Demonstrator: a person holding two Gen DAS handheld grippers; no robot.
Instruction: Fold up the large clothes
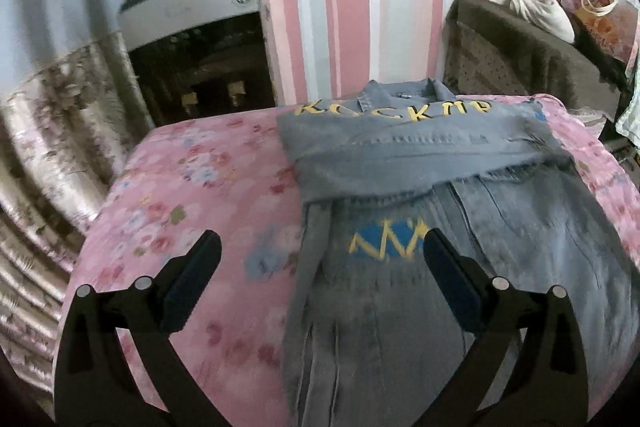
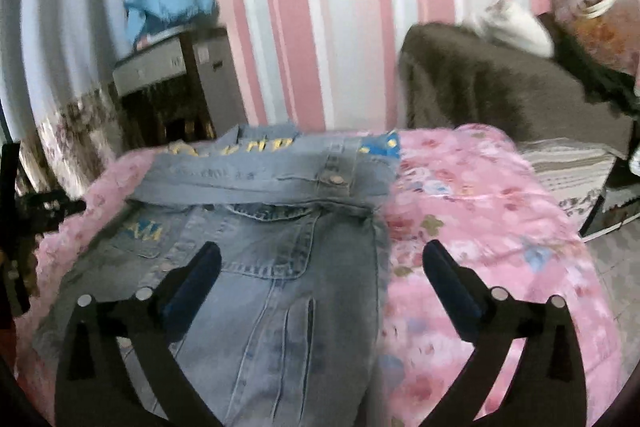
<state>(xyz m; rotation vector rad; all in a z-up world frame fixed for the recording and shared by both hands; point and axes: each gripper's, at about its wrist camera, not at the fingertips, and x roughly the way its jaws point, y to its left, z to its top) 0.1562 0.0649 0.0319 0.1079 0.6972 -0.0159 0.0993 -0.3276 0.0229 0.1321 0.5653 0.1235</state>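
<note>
Both jaws apart, empty, above the jacket.
Denim jacket lies ahead and below my left gripper and right gripper, long axis running away from me; neither nearer.

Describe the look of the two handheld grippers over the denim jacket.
Left gripper and right gripper look alike: two black fingers splayed in a V, each tipped with a dark blue rectangular pad. Round silver pins mark the linkage joints. No cables, markings, hand or sleeve show.
</note>
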